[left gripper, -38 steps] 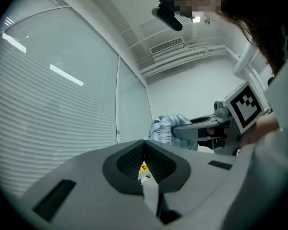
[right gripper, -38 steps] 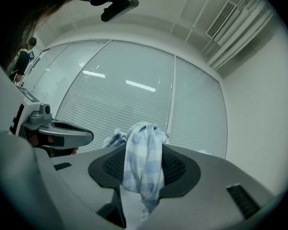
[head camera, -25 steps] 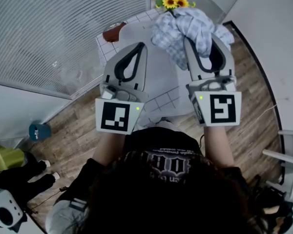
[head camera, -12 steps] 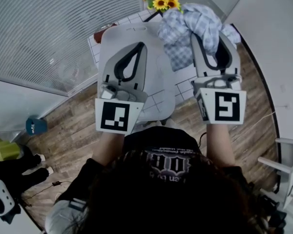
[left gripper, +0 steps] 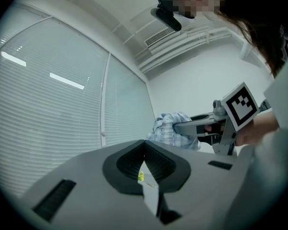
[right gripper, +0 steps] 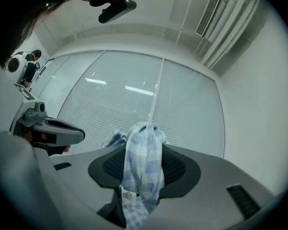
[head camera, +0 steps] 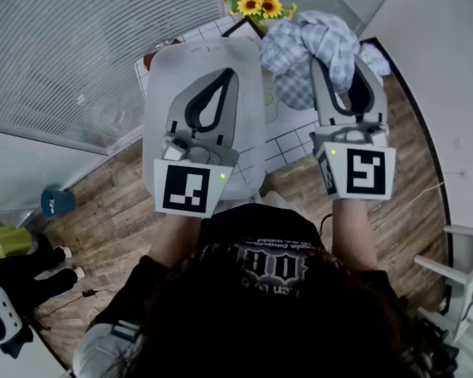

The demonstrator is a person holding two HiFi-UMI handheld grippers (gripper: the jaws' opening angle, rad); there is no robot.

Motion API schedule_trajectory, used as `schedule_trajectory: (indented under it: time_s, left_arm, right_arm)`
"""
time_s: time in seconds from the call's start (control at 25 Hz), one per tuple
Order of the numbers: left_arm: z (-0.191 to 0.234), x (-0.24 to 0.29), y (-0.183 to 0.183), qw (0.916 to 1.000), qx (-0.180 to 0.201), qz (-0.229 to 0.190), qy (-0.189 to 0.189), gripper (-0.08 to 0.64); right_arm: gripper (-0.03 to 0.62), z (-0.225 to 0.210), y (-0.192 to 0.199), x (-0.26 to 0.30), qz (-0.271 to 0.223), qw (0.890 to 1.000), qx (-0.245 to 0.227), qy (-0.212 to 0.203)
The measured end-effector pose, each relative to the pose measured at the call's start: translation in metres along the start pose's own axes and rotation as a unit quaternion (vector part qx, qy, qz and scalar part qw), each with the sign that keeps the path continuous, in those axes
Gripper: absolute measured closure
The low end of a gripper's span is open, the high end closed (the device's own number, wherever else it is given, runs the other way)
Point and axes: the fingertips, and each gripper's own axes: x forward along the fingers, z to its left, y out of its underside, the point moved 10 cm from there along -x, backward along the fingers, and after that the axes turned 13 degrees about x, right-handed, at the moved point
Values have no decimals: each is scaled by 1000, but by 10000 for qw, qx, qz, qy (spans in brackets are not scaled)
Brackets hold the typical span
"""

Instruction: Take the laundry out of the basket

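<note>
In the head view my right gripper [head camera: 337, 55] is shut on a crumpled blue-and-white checked cloth [head camera: 315, 42], which hangs in the air above the white tiled table [head camera: 288, 144]. The right gripper view shows that cloth [right gripper: 144, 162] pinched between the jaws [right gripper: 144, 128], with a small label hanging near the bottom. My left gripper [head camera: 230, 73] is to its left with its jaws shut on nothing, above a light grey rounded panel [head camera: 173, 77]. The left gripper view [left gripper: 145, 143] shows the cloth [left gripper: 170, 128] and the right gripper [left gripper: 182, 127] off to the right. No basket is in view.
A bunch of sunflowers [head camera: 256, 2] stands at the table's far edge and a brown bowl [head camera: 151, 53] at its left corner. Window blinds fill the left side. A blue object [head camera: 54, 201] lies on the wooden floor, and a white chair [head camera: 457, 266] stands at the right.
Both grippers have shifted sideways together, the right one still holding the cloth. The table, grey panel and sunflowers have slid left in the head view.
</note>
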Motion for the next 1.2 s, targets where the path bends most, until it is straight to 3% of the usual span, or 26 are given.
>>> schedule_trajectory:
  time_s: [0.56, 1.2]
  left_arm:
    - [-14, 9, 8, 9999, -37, 73, 122, 561]
    - [-25, 15, 9, 9996, -20, 55, 272, 561]
  right_arm:
    - [410, -23, 45, -5, 366, 9985, 323, 243]
    - [410, -23, 77, -11, 692, 9964, 427, 235]
